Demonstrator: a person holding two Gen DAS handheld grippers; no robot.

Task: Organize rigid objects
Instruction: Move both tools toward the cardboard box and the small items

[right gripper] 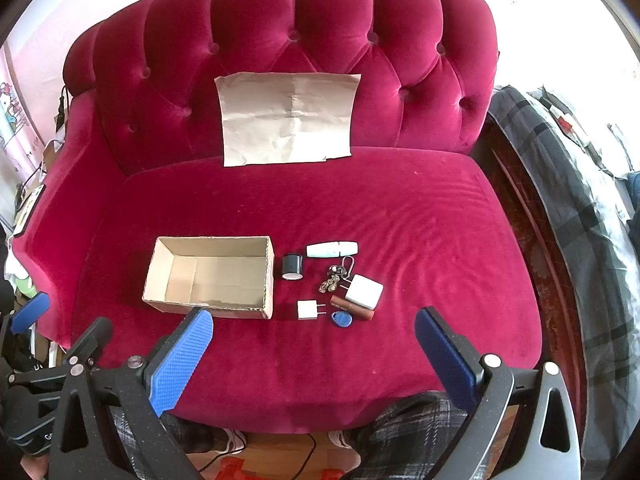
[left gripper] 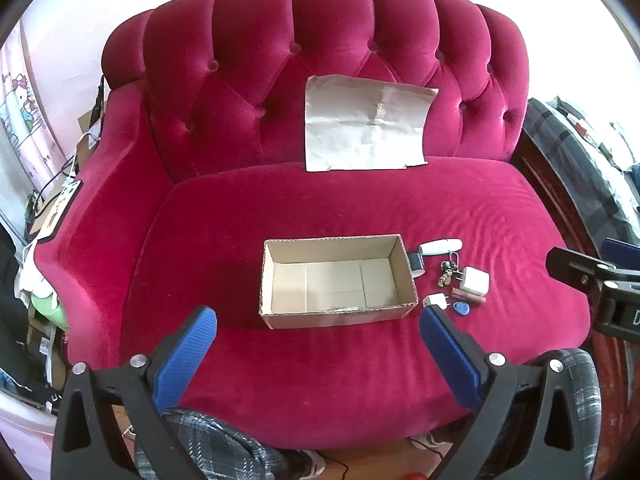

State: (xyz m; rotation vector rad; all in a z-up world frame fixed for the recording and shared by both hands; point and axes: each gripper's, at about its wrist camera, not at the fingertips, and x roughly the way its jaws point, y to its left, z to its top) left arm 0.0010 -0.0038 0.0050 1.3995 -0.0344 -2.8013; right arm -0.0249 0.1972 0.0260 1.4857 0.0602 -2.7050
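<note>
An open cardboard box [right gripper: 210,276] is being kept empty on the seat cushion of a crimson tufted sofa [right gripper: 400,220]. Just right of the box, a cluster of small things is being left lying on the cushion: a dark cylinder [right gripper: 292,267] nearest the box, a white oblong case [right gripper: 331,249] at the far side, a bunch of keys [right gripper: 334,278], a large white charger [right gripper: 364,291], a small white plug [right gripper: 307,309], a brown tube [right gripper: 352,306] and a blue key fob [right gripper: 340,319] at the near side. A creased sheet of paper [right gripper: 288,118] is being propped against the backrest. The left tool [left gripper: 318,324] is being held spread wide above the near edge of the cushion, nothing between its blue pads. The right tool [right gripper: 314,326] is likewise being held spread and empty, near the small things. Plaid-clad knees [right gripper: 416,420] are being seen below the cushion.
</note>
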